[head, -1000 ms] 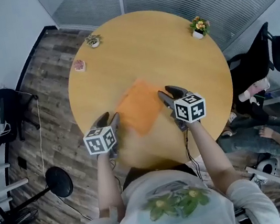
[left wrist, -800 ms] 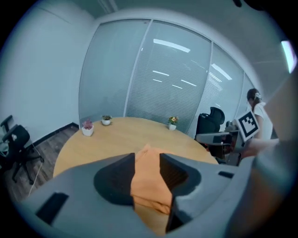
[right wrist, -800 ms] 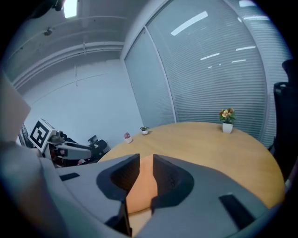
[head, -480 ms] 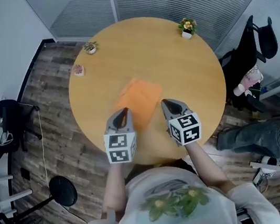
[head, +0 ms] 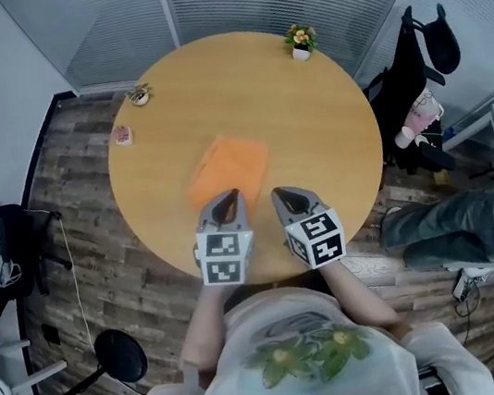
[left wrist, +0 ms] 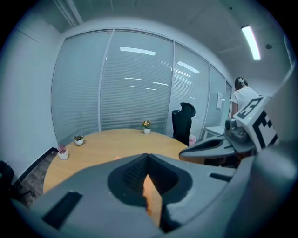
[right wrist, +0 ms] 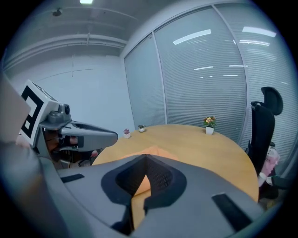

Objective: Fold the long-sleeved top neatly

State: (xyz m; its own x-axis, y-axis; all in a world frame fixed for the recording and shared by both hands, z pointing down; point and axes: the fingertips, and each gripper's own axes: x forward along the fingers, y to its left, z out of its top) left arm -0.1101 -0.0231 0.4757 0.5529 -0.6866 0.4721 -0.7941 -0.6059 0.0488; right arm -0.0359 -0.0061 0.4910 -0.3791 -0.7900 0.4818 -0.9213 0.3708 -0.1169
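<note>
Top, long-sleeved, orange [head: 226,169]: lies folded into a compact oblong on the round desk [head: 328,122], a little left of its middle and set at a slant. No sleeve shows loose from above.

Left claw [head: 225,203]: mine, held above the near part of the desk, just near of the top's near edge. Its jaws have just been closing and now meet with nothing pinched. The orange sliver in their slit is the top lying beyond.

Right claw [head: 286,196]: close beside the left one, jaws together, likewise empty.

Flower pot [head: 300,41], small plant pot [head: 139,94], pink pot [head: 123,135]: at the far rim, well apart from the top.

Step in hand, as I judge it: fold complete, claws off the cloth, a check remaining.

Method:
- Keep both claws closed and lifted, so no tip drags the near edge and reopens a layer.
- Look down for square edges and a flat upper layer.
- If a corner stands proud, go in with one claw only, from the near side, and pinch only that layer.
- Rest the other claw lightly on the stack as a weight.
</note>
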